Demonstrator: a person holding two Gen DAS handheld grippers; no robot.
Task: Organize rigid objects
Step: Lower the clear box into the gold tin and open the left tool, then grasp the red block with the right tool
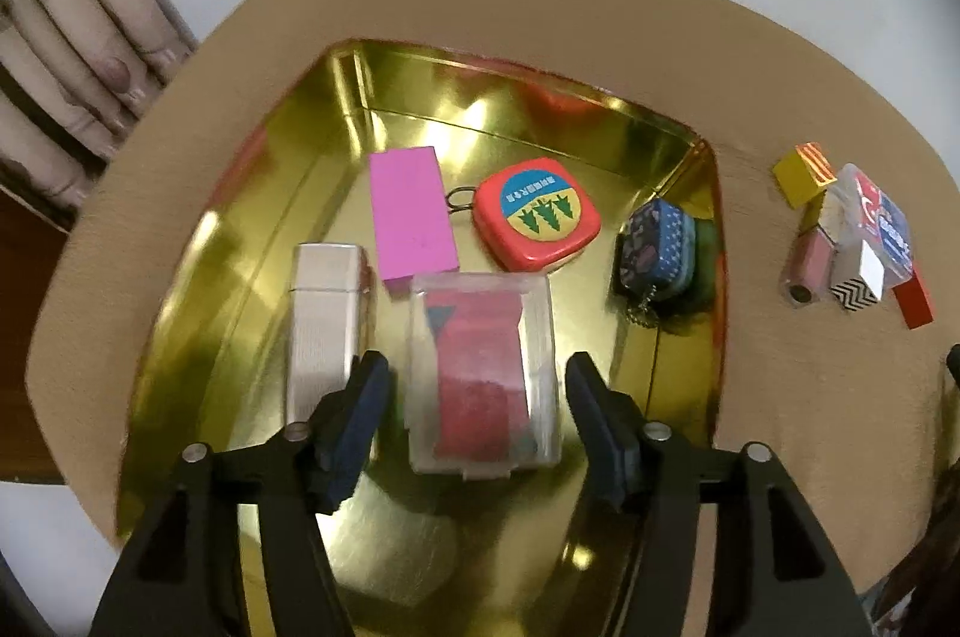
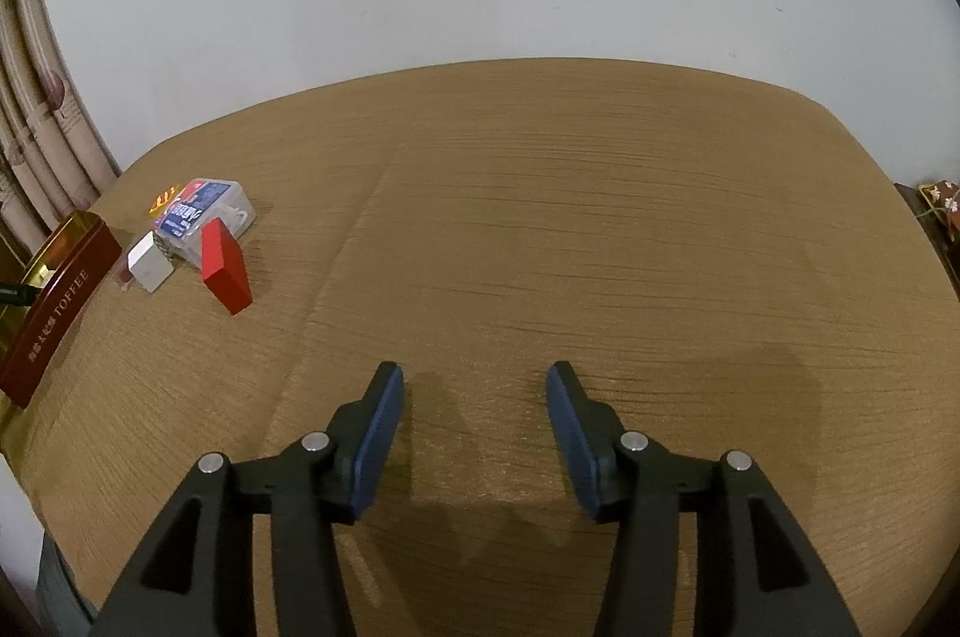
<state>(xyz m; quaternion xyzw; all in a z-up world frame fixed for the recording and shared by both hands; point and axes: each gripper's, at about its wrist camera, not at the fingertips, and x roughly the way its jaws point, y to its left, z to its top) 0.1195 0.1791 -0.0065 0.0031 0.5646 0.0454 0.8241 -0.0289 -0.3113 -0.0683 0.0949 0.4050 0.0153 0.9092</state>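
Observation:
A gold tin tray [image 1: 198,313] holds a clear plastic box with red contents [image 1: 483,376], a silver metal case [image 1: 324,325], a pink block [image 1: 411,217], a red square tin [image 1: 537,214] and a blue patterned pouch [image 1: 657,244]. My left gripper [image 1: 477,412] is open over the tray; its fingers flank the clear box with gaps on both sides. My right gripper [image 2: 477,418] is open and empty above bare table. A red block [image 2: 225,271], a white block [image 2: 147,268] and a clear printed box [image 2: 204,211] lie on the table beside the tray.
The tray's dark red outer wall [image 2: 51,319] reads TOFFEE at the right wrist view's left edge. Right of the tray lie a yellow block [image 1: 804,175], a small pink tube [image 1: 804,271] and a zigzag-patterned block [image 1: 855,283]. A curtain [image 1: 78,36] hangs behind the wooden table [image 2: 600,247].

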